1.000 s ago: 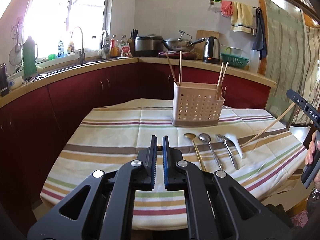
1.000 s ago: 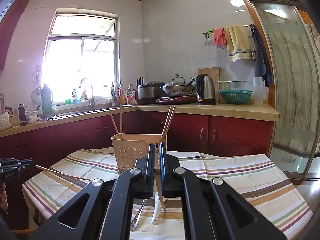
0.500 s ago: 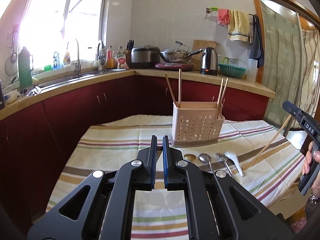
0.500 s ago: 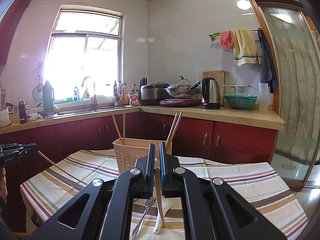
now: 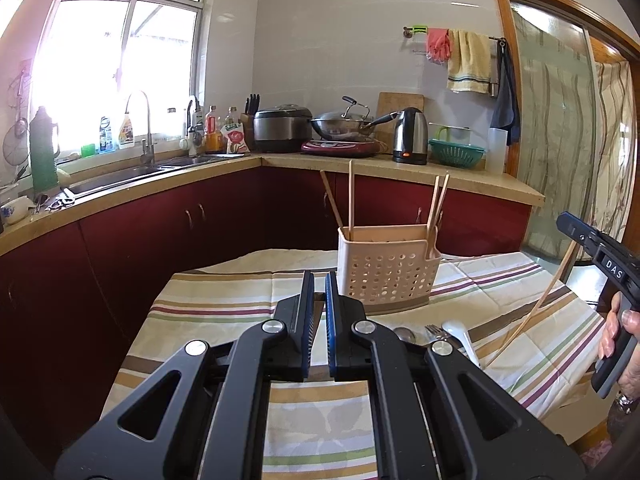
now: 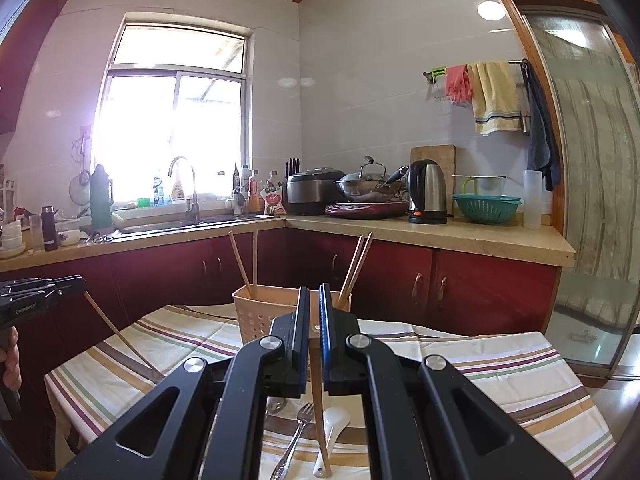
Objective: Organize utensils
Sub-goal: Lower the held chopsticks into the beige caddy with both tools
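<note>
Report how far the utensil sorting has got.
Done: four chopsticks stand in the basket. In hand: left gripper and right gripper are each shut on one chopstick. To go: fork, white spoon and a metal spoon lie on the tablecloth.

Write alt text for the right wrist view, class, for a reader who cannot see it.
The right gripper is shut on a chopstick that hangs down over a striped tablecloth, in front of a beige perforated utensil basket already holding four chopsticks. Below lie a fork and a white spoon; at left, the left gripper holds another chopstick.
</note>
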Demonstrator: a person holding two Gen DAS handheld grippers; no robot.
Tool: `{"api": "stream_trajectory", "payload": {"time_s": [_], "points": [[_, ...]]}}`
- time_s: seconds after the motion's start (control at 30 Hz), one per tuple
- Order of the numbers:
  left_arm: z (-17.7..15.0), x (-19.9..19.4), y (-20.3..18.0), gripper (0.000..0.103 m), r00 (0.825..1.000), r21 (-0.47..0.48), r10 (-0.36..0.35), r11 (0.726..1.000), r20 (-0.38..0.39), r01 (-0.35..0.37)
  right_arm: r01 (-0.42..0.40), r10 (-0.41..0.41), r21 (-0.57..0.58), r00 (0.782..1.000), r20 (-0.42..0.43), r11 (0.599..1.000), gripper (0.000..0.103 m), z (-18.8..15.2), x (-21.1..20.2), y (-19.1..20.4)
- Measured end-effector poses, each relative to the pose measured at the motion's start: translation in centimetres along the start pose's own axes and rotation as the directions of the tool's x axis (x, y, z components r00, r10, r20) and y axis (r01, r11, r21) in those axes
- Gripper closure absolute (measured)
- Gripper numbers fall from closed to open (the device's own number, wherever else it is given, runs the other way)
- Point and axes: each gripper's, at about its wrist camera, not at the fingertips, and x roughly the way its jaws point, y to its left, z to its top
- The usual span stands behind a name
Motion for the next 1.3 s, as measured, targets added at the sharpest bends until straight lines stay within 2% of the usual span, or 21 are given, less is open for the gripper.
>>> {"api": "stream_trajectory", "payload": {"time_s": [0.23,0.97,1.3], "points": [[1.0,0.1,-0.2,0.097,0.999,-0.013,-0.041,0.999,0.006,0.041,-0.016,0.016,0.014,1.000,0.007,1.000,0.098,0.9,0.0,-0.3],[4.4,0.7,-2.3,0.097,0.992,0.012,-0.094,0.996,0.085,0.093,-0.064,0.065,-0.002,0.997,0.040,0.998,0.098,2.9,0.8,0.4],[8.2,0.7,-3.6,0.097,0.976,0.066,-0.121,0.992,0.184,0.111,-0.082,0.084,-0.021,0.988,0.126,0.996,0.098,6.3,1.5,0.6]]}}
